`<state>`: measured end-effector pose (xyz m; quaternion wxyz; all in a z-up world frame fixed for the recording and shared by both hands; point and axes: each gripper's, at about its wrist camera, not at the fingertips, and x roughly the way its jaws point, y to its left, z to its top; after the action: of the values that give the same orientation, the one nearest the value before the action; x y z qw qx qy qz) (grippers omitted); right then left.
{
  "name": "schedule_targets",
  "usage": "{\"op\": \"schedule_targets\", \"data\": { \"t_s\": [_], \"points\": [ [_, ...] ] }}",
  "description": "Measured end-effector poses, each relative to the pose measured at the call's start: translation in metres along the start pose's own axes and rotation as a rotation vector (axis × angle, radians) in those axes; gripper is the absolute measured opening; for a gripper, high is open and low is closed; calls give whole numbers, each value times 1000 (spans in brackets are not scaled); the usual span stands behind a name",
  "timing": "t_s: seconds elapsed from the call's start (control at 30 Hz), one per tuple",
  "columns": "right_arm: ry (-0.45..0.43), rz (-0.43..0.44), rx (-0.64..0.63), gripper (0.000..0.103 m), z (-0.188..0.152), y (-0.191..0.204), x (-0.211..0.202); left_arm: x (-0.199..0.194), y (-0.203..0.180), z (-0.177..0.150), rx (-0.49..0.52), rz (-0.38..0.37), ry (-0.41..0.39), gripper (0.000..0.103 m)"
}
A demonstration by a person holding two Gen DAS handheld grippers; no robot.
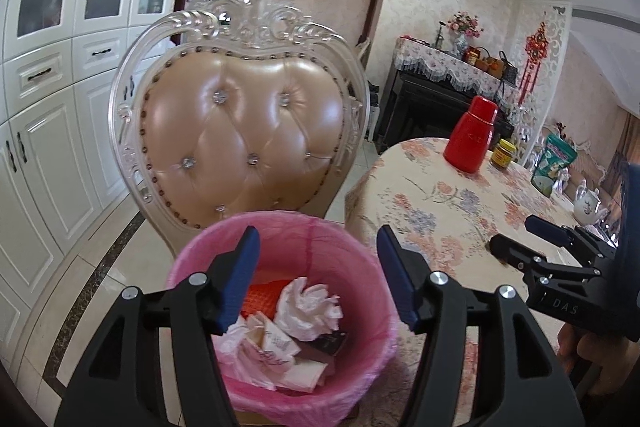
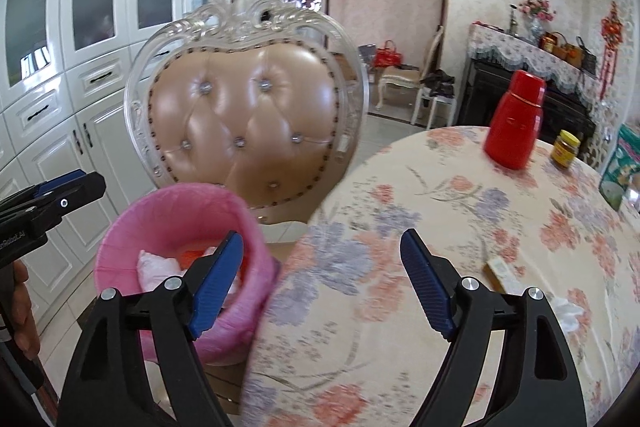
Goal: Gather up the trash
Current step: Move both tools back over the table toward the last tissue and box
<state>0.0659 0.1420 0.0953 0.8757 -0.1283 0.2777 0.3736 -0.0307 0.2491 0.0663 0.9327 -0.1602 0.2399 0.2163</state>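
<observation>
Hovering my left gripper over the bin, I had its fingers spread wide with nothing between them, which made sense if the aim was to let trash fall straight in. The bin, lined with a pink bag, sat on the floor at six o'clock in the left view, already holding crumpled tissue and scraps of paper. Behind it at twelve o'clock stood the padded chair, close enough to block any reach from that side. My right gripper was also wide and empty, above the table edge. A small packet lay at three o'clock, probably trash left to collect. The red flask and jar stood well apart at one o'clock.
</observation>
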Motion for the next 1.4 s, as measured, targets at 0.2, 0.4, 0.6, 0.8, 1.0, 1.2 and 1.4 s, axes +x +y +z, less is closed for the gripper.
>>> {"op": "schedule_targets", "data": {
  "t_s": [0.2,0.4,0.6,0.8,1.0,1.2,1.4],
  "points": [
    [-13,-56,39,78,-8,-41,-10,9,-34,0,35,-28,8,61],
    [-28,-116,77,80,-12,-86,-18,19,-69,1,63,-60,13,64],
    [-36,-170,111,82,-15,-132,-19,31,-100,2,94,-76,23,64],
    [-30,-212,154,83,-22,-169,-14,46,-129,3,115,-89,32,64],
    [-15,-263,213,84,-32,-209,-5,65,-153,4,128,-115,46,64],
    [35,-308,289,84,-52,-250,11,89,-181,3,142,-147,69,64],
    [92,-330,313,84,-69,-269,28,112,-203,3,153,-176,91,65]
  ]
}}
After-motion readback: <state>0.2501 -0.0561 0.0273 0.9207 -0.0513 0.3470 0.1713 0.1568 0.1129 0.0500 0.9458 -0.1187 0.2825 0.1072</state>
